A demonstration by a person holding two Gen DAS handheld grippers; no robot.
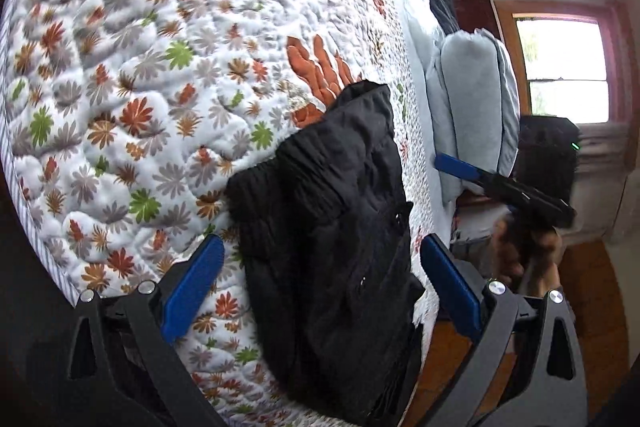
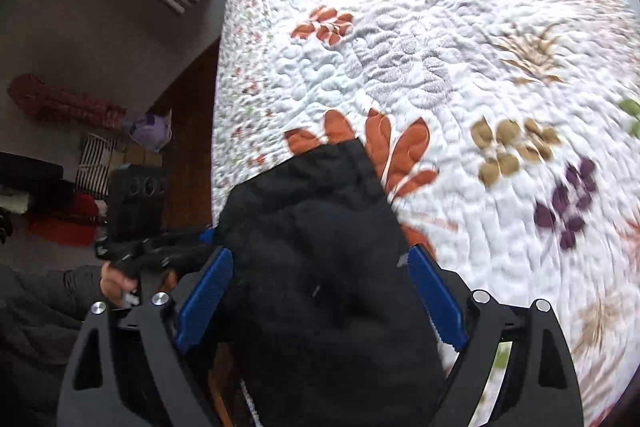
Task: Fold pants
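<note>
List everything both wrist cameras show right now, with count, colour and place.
pants: one, black, bunched at the quilt's edge
quilt: one, white with flowers, covering the bed
pillows: two, pale blue, stacked at the bed's far end
window: one, bright, wood-framed, on the wall
floor: wood, brown, beside the bed
left gripper: blue pads, open, pants between them
right gripper: blue pads, open, above the pants
</note>
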